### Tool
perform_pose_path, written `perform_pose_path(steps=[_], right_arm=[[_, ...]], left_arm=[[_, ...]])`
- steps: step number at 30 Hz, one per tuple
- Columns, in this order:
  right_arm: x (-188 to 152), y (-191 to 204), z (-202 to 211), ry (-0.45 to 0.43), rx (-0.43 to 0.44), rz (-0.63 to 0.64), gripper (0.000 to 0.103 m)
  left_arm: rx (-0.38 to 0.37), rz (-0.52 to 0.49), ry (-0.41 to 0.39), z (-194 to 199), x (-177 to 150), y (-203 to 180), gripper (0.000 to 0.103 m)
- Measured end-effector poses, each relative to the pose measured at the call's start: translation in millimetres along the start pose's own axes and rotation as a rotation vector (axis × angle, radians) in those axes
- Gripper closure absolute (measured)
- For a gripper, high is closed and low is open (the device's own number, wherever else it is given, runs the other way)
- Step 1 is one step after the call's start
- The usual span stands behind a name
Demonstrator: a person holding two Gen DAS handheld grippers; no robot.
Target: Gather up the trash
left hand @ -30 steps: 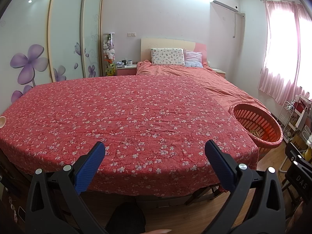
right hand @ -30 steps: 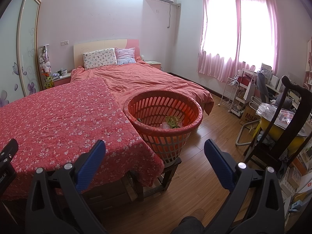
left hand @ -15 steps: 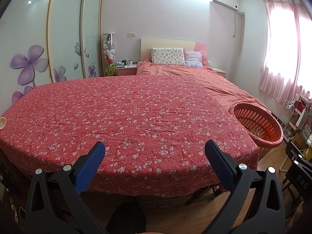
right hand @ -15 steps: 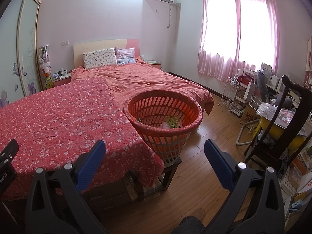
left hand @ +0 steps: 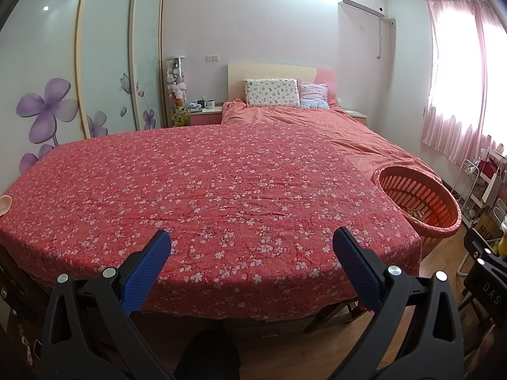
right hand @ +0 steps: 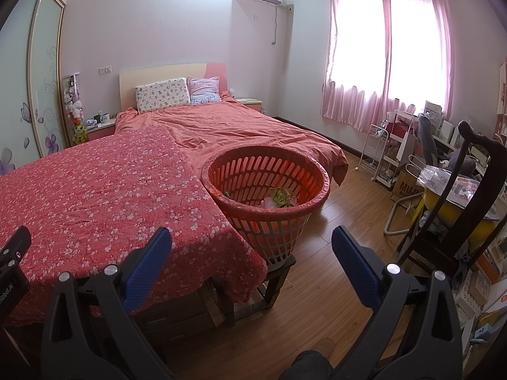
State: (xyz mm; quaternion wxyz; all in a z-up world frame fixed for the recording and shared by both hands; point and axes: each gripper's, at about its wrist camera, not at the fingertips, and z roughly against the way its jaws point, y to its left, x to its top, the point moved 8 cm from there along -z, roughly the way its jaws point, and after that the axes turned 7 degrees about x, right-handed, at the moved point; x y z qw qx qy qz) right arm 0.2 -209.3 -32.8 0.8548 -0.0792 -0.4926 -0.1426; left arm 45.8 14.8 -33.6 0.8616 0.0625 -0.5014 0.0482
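An orange slotted basket (right hand: 304, 171) stands on a dark stool at the right corner of a table covered by a red floral cloth (right hand: 95, 196). Crumpled trash (right hand: 280, 198) lies inside the basket. The basket also shows at the right in the left wrist view (left hand: 443, 218). My left gripper (left hand: 252, 243) is open and empty, held before the front edge of the red floral cloth (left hand: 221, 190). My right gripper (right hand: 252, 242) is open and empty, held in front of the basket and above the wood floor.
A bed with an orange duvet (right hand: 240, 129) lies behind the table. A dark wooden chair (right hand: 469, 196) and a cluttered yellow table (right hand: 453, 202) stand at the right. A white wire rack (right hand: 380, 155) stands under the pink curtains (right hand: 386, 63). A wardrobe (left hand: 104, 63) lines the left wall.
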Motion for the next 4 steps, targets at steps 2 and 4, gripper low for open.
perform_pose_path(steps=[2,4], right_arm=[[0.0,0.3,0.1,0.000,0.001,0.000,0.004],[0.2,-0.2,0.0,0.001,0.001,-0.001,0.004]], left_arm=[[-0.001,-0.001,-0.001,0.6,0.1,-0.5,0.002],[-0.001,-0.001,-0.001,0.6,0.5,-1.2,0.002]])
